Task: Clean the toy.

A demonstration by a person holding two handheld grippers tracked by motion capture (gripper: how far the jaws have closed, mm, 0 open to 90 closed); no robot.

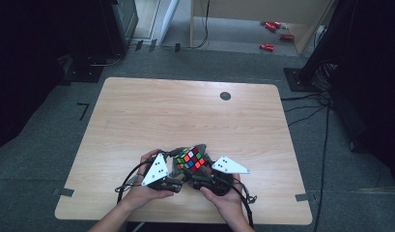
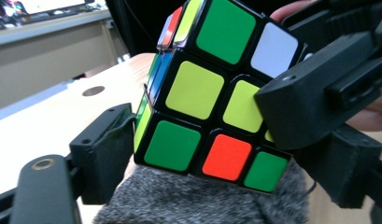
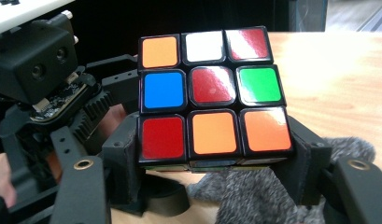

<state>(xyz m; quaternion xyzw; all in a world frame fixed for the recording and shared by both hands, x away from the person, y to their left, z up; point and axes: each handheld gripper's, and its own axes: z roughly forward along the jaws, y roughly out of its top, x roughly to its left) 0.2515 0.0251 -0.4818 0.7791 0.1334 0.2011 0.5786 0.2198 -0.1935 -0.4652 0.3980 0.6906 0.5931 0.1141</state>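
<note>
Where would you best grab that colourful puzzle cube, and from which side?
Grip the puzzle cube on two opposite flat faces, across its lowest row of squares, coming from the person's side of the table. Flat parallel sides give the pads a square seat, and a corner would likely slip. The right tongs already straddle it that way, above the grey fuzzy cloth.

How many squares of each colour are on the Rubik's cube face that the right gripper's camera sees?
Orange squares: 3
Red squares: 3
White square: 1
Blue square: 1
Green square: 1
Total on this Rubik's cube face: 9
</note>
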